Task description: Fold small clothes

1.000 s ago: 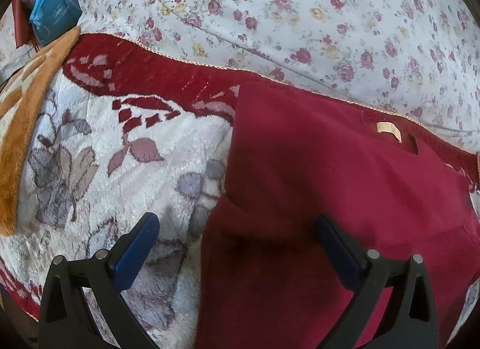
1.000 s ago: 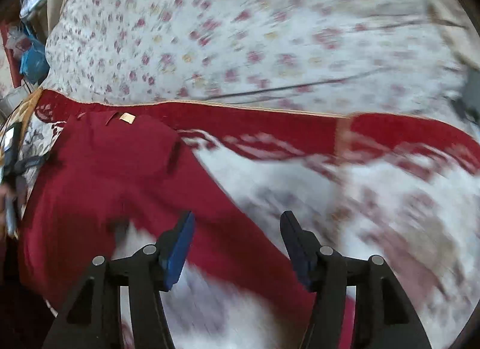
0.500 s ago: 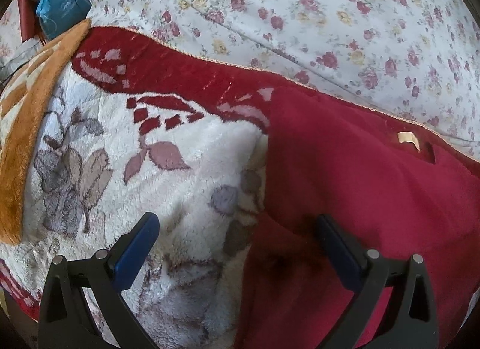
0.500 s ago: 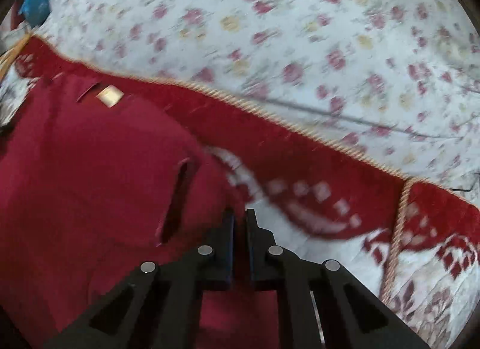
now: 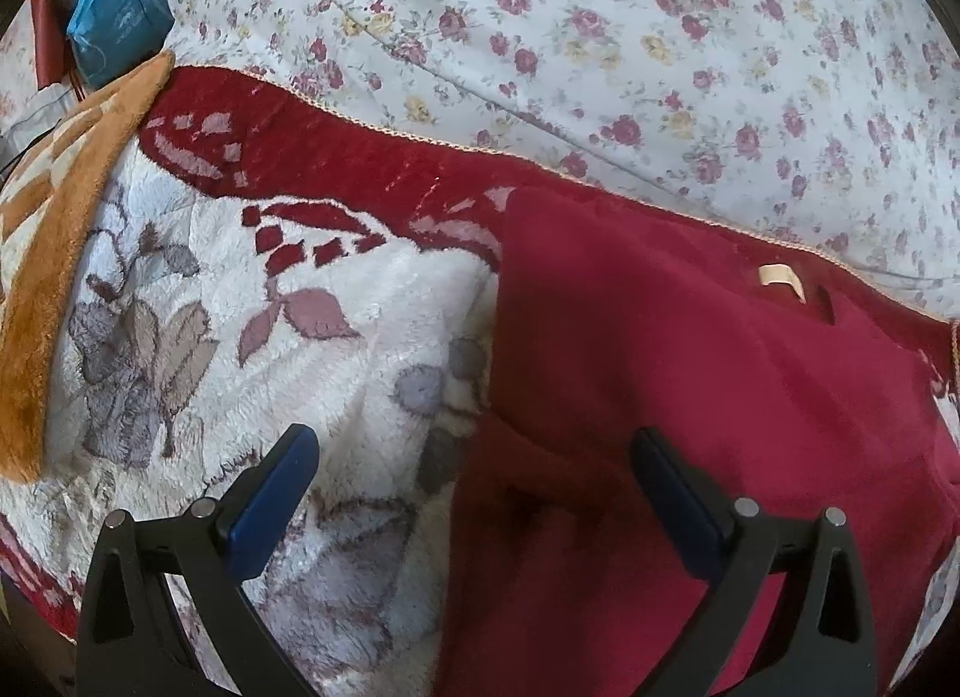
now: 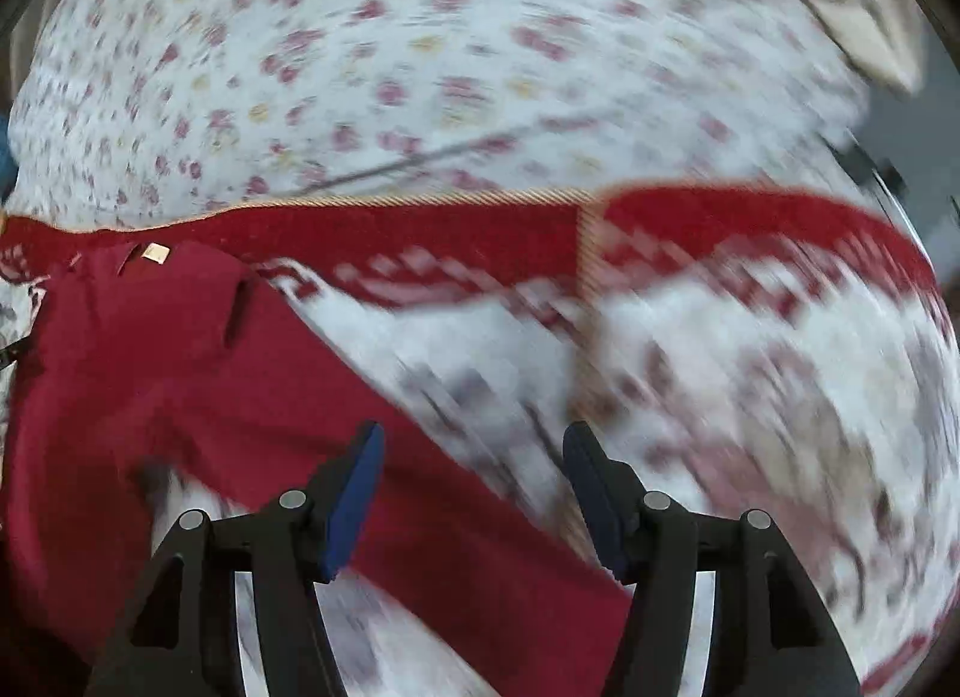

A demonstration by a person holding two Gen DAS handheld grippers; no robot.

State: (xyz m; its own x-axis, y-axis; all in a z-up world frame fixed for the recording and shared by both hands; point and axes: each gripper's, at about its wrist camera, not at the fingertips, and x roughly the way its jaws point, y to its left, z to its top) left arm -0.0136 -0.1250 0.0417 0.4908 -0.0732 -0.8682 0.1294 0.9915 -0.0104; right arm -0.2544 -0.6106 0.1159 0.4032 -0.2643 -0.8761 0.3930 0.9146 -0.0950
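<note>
A dark red garment [image 5: 690, 397] with a small beige neck label [image 5: 780, 277] lies on a white and red flowered blanket [image 5: 252, 349]. My left gripper [image 5: 474, 493] is open above the garment's left edge and holds nothing. In the blurred right wrist view the garment [image 6: 180, 373] lies at the left with one long sleeve [image 6: 468, 493] stretched toward the lower right. My right gripper [image 6: 471, 487] is open over that sleeve and holds nothing.
A pale bedsheet with small roses [image 5: 600, 37] lies beyond the blanket's corded edge. An orange blanket [image 5: 54, 253] lies at the far left. A blue bag [image 5: 114, 37] sits at the upper left.
My right gripper was shut close by the garment's armhole half a second ago; it is now open, farther back, and moving fast. My left gripper stays open and has shifted slightly.
</note>
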